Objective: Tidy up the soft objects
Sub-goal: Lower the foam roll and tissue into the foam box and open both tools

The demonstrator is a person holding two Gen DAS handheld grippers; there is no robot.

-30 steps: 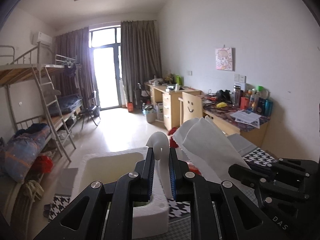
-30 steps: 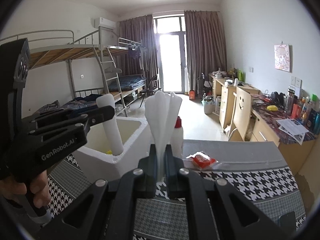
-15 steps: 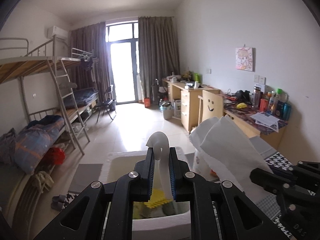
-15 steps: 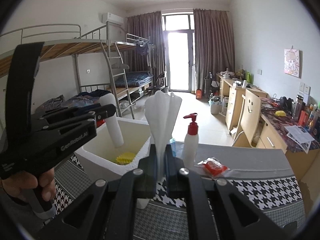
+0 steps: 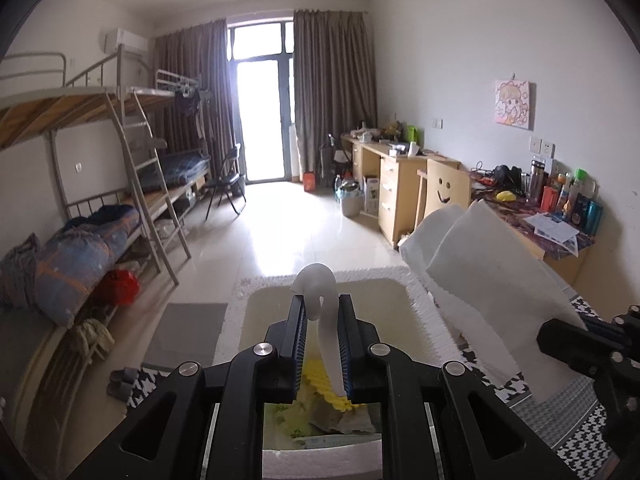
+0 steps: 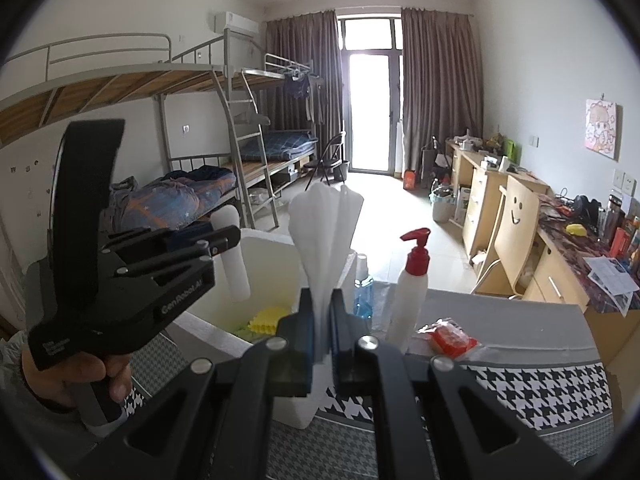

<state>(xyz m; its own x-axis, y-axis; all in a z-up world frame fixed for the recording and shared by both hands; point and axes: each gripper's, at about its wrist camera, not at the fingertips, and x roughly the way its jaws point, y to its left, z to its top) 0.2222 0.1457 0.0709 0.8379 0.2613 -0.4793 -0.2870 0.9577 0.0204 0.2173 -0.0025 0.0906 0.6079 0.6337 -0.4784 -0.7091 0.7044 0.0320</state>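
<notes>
Left gripper [image 5: 323, 344] over the white foam box [image 5: 428, 312], fingers easing apart with a white foam strip [image 5: 326, 320] between the pads, touching the right pad, hanging into the box above a yellow sponge [image 6: 269, 318]
Right gripper [image 6: 320, 320] at 3 o'clock of the box, fingers clamped on a folded white foam sheet [image 6: 326, 236] fanning upward
Red-capped pump bottle [image 6: 412, 292] and red packet [image 6: 450, 338] on the bench [image 6: 520, 384] at 3 o'clock of the sheet
</notes>
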